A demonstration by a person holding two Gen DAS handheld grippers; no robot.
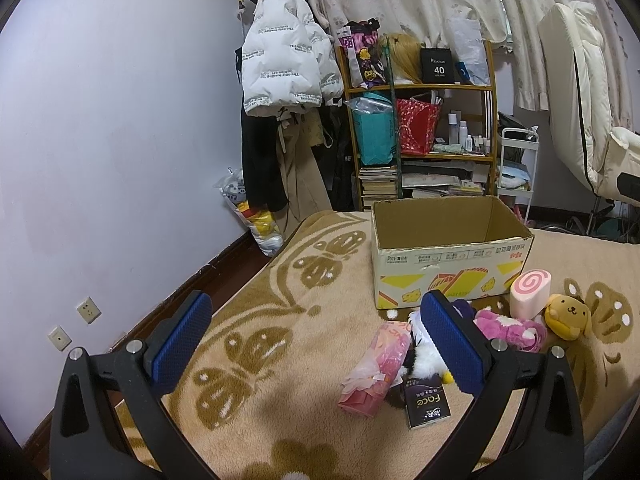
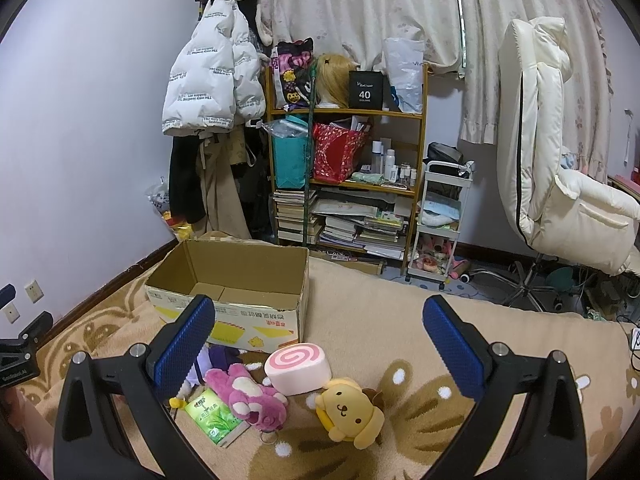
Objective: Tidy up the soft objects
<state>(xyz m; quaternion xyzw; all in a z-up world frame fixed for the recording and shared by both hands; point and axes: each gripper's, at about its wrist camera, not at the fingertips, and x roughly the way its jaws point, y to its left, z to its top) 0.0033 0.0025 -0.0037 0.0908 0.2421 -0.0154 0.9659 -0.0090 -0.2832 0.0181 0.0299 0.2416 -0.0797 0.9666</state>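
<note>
While both grippers hang above the bed with nothing between their pads, the sorting has, by the look of it, not begun.

Left wrist view: the left gripper point(image 1: 316, 340) has its jaws spread wide and holds nothing. A cardboard box point(image 1: 448, 276) stands open-topped on the butterfly-patterned blanket point(image 1: 280, 280), far of the toys, so that items can probably be dropped straight in. Its interior shows no contents. Near the box front lie a pink swirl-roll cushion point(image 1: 530, 294), touching the box wall, a yellow dog plush point(image 1: 568, 316) at the right, and a pink bear plush point(image 1: 510, 328) between them and the gripper. Closer in lie a pink wrapped bundle point(image 1: 378, 368), a black-and-white plush point(image 1: 424, 356) partly hidden by the right finger, and a dark tissue pack point(image 1: 426, 404). Open blanket lies to the left; the bed edge runs along the wall point(image 1: 100, 140) there.

Right wrist view: the right gripper point(image 2: 318, 344) is likewise fully open and empty. The swirl-roll cushion point(image 2: 298, 368) and yellow dog plush point(image 2: 350, 410) sit between its fingers, the likeliest first picks. The pink bear plush point(image 2: 250, 394) overlaps a green tissue pack point(image 2: 212, 412); a purple plush point(image 2: 218, 358) touches the box point(image 2: 224, 280). Right of the toys the blanket is bare up to the far bed edge, giving approach room.
</note>
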